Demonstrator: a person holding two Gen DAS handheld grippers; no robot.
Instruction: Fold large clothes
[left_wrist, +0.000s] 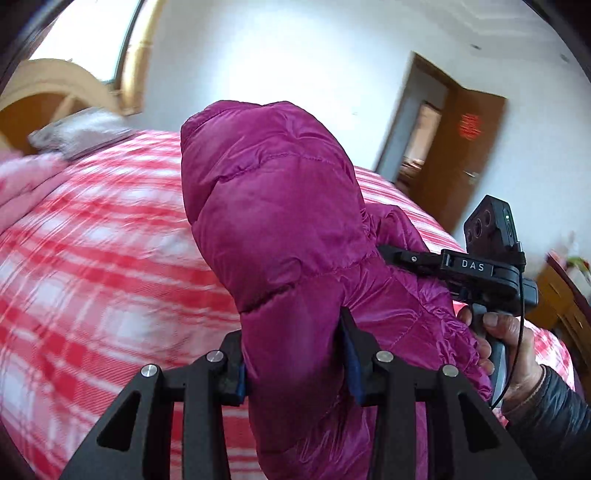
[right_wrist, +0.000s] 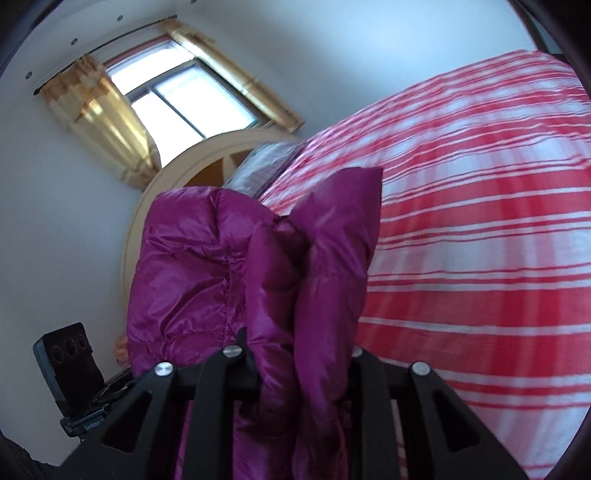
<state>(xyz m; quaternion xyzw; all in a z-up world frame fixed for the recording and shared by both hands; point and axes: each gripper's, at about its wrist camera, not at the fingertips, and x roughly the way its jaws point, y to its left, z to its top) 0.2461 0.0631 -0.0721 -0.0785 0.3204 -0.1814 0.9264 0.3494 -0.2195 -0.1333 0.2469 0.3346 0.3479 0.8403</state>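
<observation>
A magenta quilted puffer jacket (left_wrist: 273, 206) is held up off the bed by both grippers. My left gripper (left_wrist: 295, 354) is shut on a thick padded fold of the jacket, which bulges up between the blue-padded fingers (left_wrist: 352, 363). My right gripper (right_wrist: 295, 354) is shut on another bunched part of the jacket (right_wrist: 229, 266). In the left wrist view the right gripper (left_wrist: 397, 254) reaches in from the right, its jaws buried in the fabric, with the person's hand (left_wrist: 506, 343) on its handle. The rest of the jacket hangs below, out of view.
A bed with a red and white plaid cover (left_wrist: 92, 266) lies under the jacket, also in the right wrist view (right_wrist: 480, 258). A grey pillow (left_wrist: 79, 133) and wooden headboard (right_wrist: 177, 173) are at its head. A curtained window (right_wrist: 170, 99) and an open brown door (left_wrist: 469, 155) are beyond.
</observation>
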